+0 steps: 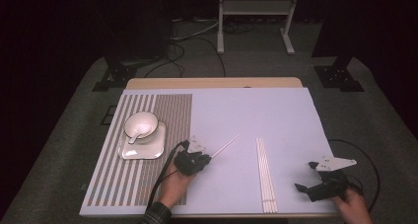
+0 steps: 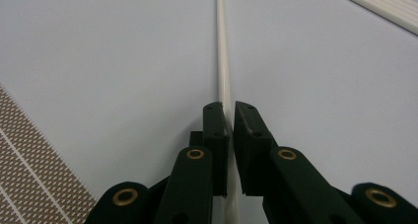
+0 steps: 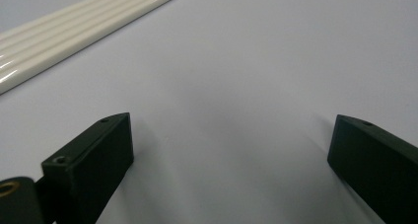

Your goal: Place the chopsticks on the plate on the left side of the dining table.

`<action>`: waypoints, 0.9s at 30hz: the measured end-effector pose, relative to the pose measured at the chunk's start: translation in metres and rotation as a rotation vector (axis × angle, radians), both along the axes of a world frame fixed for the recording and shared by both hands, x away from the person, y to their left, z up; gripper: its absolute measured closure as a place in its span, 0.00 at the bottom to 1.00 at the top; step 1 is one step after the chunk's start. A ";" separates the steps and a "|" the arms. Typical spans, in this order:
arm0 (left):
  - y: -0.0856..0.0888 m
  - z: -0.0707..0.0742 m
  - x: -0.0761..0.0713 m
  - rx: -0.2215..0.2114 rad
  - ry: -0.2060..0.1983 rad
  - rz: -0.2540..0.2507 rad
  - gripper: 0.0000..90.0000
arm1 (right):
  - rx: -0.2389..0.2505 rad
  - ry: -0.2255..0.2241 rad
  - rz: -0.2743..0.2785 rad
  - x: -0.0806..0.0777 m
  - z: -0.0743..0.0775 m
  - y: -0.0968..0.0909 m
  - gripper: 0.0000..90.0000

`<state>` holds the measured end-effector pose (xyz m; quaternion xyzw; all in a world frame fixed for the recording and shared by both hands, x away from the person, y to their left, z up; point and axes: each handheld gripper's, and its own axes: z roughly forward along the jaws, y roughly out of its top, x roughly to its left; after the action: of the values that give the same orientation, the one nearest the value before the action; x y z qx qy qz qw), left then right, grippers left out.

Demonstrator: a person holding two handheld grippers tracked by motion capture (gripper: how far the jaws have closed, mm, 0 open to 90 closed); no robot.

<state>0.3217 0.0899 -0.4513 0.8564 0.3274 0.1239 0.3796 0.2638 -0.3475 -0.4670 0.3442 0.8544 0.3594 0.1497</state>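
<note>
Chopstick sits pinched between the left gripper's fingers.

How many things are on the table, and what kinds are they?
Chopsticks lying together in a row: 4
Chopstick held in the left gripper, called the single chopstick: 1
Bowl, with a spoon in it: 1 bowl, 1 spoon
Square plate under the bowl: 1
Striped placemat: 1
Total: 9 things. The right gripper is open and holds nothing.
</note>
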 end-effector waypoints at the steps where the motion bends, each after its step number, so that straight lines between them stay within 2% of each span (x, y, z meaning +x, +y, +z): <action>1: 0.001 0.000 0.000 -0.003 0.002 -0.001 0.93 | 0.000 0.000 0.000 0.000 0.000 0.000 0.02; 19: 0.012 0.010 -0.002 -0.045 -0.008 -0.003 0.93 | 0.000 0.000 0.000 0.000 0.000 0.000 0.02; 27: 0.015 0.014 -0.004 -0.044 -0.009 -0.009 0.93 | 0.001 -0.001 0.000 0.000 0.000 0.000 0.02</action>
<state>0.3174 0.1054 -0.4376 0.8486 0.3245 0.1189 0.4005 0.2637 -0.3475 -0.4671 0.3440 0.8542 0.3599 0.1500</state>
